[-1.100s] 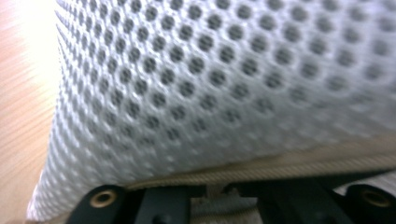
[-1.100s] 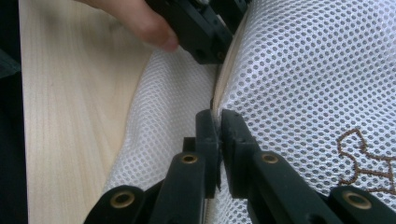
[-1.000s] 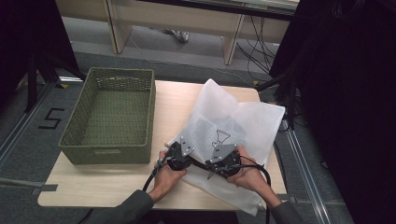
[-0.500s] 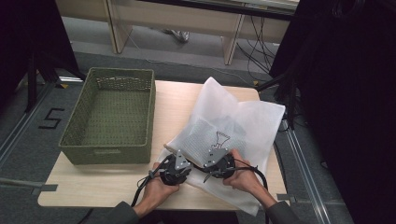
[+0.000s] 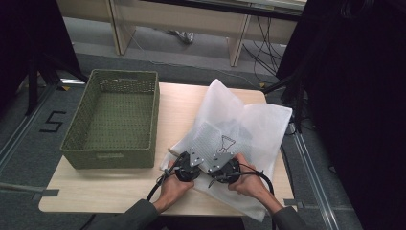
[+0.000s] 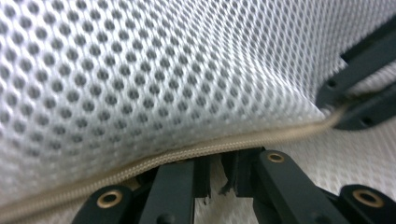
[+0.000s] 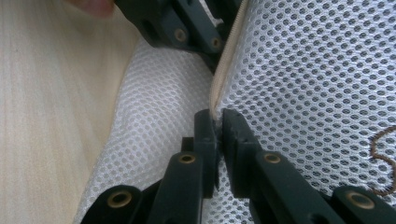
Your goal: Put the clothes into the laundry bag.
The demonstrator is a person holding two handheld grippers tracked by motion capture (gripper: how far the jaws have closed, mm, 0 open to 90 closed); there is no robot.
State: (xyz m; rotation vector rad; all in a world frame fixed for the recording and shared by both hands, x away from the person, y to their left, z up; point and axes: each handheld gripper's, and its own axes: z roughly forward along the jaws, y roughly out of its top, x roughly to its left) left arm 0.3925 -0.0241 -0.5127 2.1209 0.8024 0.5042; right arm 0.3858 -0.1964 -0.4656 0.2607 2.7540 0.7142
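Observation:
A white mesh bag with a beige zipper lies on the right half of the wooden table. Both grippers meet at its near-left edge, side by side. My left gripper has just been closing, and its jaws now pinch the zipper edge, with only a narrow slit between them in the left gripper view. Just beside it, my right gripper is shut on the same zipper seam. From the left gripper view it appears at the right. A brown stitched mark sits on the mesh.
An olive woven basket stands on the left half of the table with nothing in it. Bare wood lies between the basket and the bag. Desk legs and cables are on the floor beyond the far edge.
Both hands have slid slightly toward the table's near edge, and the bag's near-left edge came with them. The left gripper now sits close beside the right one.

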